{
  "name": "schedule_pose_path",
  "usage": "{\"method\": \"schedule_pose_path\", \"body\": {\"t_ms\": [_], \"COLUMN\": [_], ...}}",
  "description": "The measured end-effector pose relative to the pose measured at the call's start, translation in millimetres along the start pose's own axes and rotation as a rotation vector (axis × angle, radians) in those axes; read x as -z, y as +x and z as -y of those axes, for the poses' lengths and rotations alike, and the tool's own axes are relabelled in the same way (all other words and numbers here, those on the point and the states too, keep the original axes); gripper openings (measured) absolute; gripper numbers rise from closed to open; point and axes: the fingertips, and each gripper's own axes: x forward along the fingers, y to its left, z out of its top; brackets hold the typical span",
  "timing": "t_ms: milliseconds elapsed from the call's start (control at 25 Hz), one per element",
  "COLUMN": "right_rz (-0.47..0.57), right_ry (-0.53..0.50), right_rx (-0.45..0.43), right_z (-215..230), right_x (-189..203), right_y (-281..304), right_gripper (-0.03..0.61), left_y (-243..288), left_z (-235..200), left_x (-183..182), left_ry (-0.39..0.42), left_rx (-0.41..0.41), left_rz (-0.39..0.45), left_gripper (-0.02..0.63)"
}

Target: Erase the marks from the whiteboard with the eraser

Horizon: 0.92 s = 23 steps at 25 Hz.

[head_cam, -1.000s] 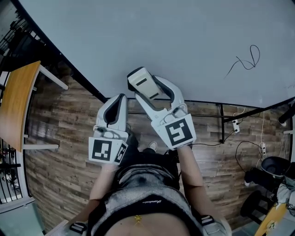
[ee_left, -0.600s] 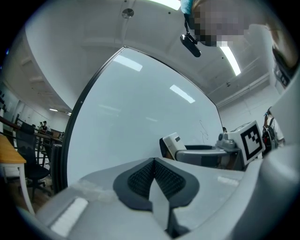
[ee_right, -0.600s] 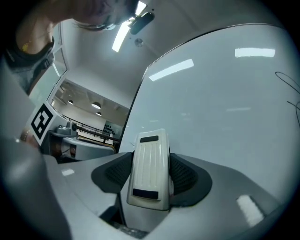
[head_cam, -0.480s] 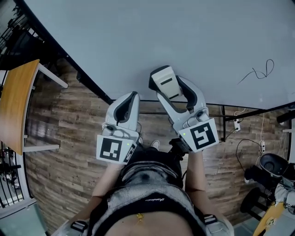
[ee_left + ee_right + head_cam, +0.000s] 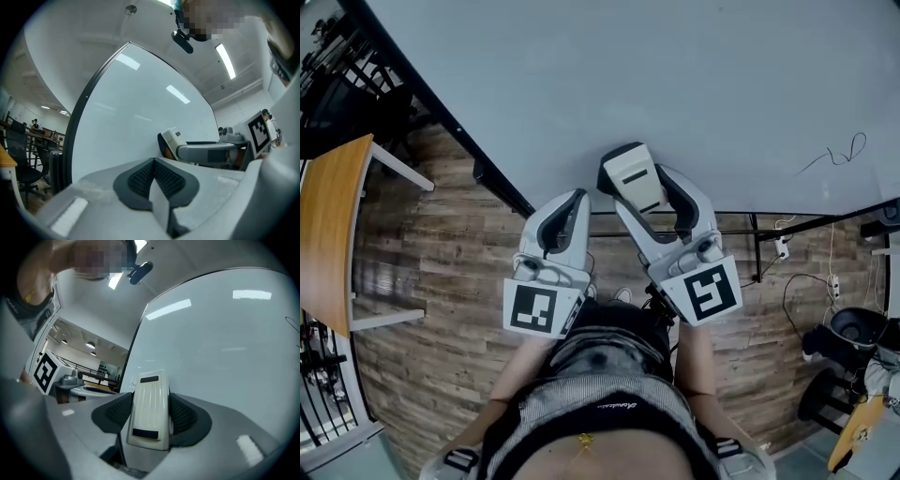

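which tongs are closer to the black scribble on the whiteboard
Right. The right tongs, gripping the white plastic eraser, sit left of the thin black scribble; the shut left tongs are further left.

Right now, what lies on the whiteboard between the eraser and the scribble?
Nothing: in the head view, only bare whiteboard separates the eraser from the scribble.

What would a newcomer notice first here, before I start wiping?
The white eraser clamped in the right gripper, raised in front of the big whiteboard. Next comes the lone black scribble far off to the right on the board. The left gripper sits shut and empty beside the right one.
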Motion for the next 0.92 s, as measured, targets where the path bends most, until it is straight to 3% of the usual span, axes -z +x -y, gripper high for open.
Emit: {"method": "schedule_pose_path", "body": {"t_ms": [480,920], "right_rz": [-0.014,-0.027], "right_ry": [0.023,0.023], "right_rx": [0.047,0.098], "right_z": [-44.4,-40.0], "right_x": [10.2,7.8], "right_y": [12.8,16.4], "right_gripper": [0.258,0.258], "left_y": [-21.6,-17.4], "left_z": [-18.0,-24.1], "left_x": [6.4,2.9], "left_ry": [-0.015,-0.022], "left_rx": [0.05,0.077], "left_rz": [-0.003,-0.017], "left_gripper": [0.002,0.002]}}
